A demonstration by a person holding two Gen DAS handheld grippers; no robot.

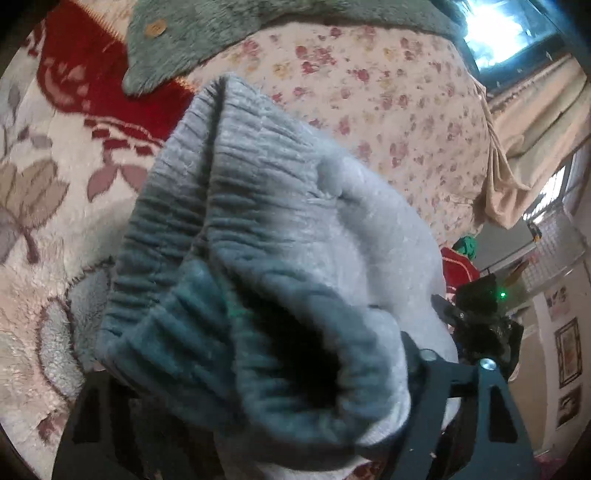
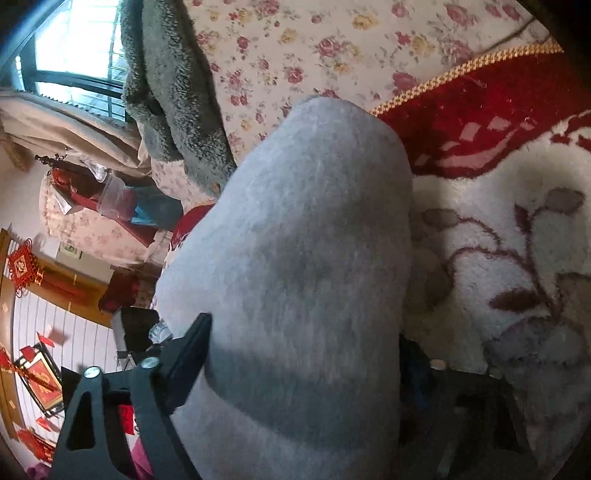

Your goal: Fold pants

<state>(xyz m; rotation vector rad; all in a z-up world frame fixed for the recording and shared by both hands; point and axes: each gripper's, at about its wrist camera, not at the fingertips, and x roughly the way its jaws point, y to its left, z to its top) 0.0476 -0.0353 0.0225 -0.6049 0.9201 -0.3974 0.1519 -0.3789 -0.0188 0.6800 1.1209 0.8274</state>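
The grey pants (image 1: 266, 236) fill the left wrist view. Their ribbed elastic waistband (image 1: 207, 280) bunches between the black fingers (image 1: 491, 406) of my left gripper (image 1: 280, 398), which is shut on it and holds it above the bed. In the right wrist view the smooth grey pants fabric (image 2: 295, 258) hangs between the black fingers (image 2: 159, 384) of my right gripper (image 2: 295, 376), which is shut on it. The cloth hides both grippers' fingertips. The right gripper also shows in the left wrist view (image 1: 476, 314), to the right behind the pants.
Below lies a bed with a cream fleece blanket with red and leaf patterns (image 1: 55, 206) and a floral sheet (image 1: 388, 110). A grey fluffy garment (image 1: 192, 33) lies at the far side. Curtain and window (image 2: 74, 55), clutter and walls stand beyond the bed's edge.
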